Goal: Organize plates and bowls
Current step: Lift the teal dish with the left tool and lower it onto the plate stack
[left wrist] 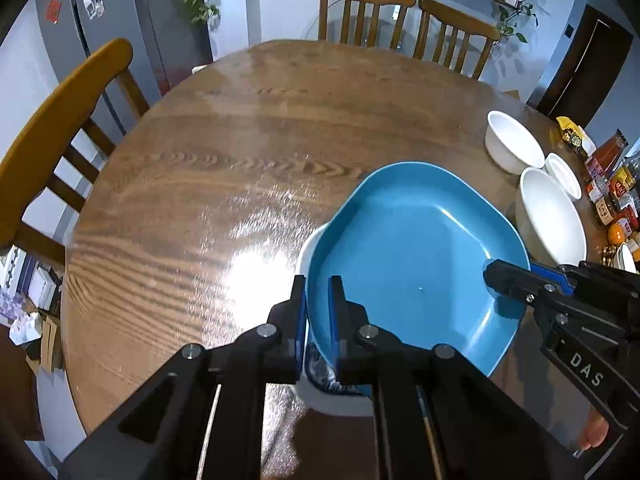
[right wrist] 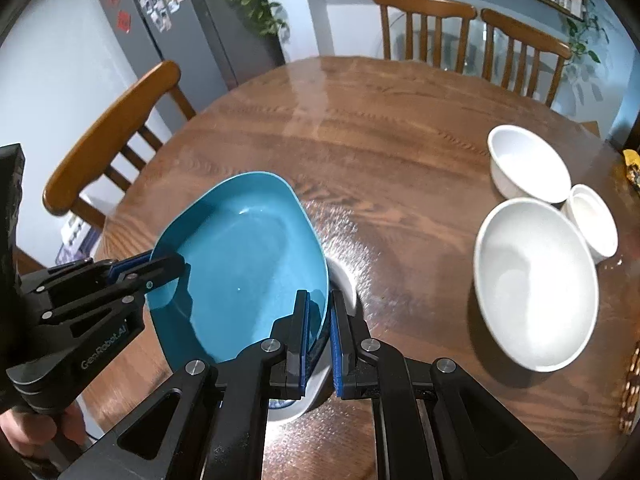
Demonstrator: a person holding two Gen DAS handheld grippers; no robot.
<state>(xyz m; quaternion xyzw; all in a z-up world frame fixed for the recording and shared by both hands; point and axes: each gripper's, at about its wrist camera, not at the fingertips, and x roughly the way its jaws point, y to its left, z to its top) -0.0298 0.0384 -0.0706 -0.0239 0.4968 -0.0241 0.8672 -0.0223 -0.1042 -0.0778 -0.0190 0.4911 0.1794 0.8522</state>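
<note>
A blue plate (left wrist: 412,264) is held tilted over a white dish (left wrist: 308,252) on the round wooden table (left wrist: 248,128). My left gripper (left wrist: 318,300) is shut on the plate's left rim. My right gripper (right wrist: 320,312) is shut on the plate's right rim (right wrist: 316,280); it shows in the left wrist view (left wrist: 508,280), and the left gripper shows in the right wrist view (right wrist: 160,268). The white dish (right wrist: 344,280) lies under the plate, mostly hidden. Three white bowls stand to the right: a large one (right wrist: 536,284), a medium one (right wrist: 528,164) and a small one (right wrist: 594,220).
Wooden chairs stand at the left (left wrist: 60,136) and at the far side (left wrist: 364,12). Jars and packets (left wrist: 612,188) crowd the table's right edge. A grey fridge (right wrist: 168,20) stands behind at the left. A woven mat (right wrist: 632,388) lies at the right edge.
</note>
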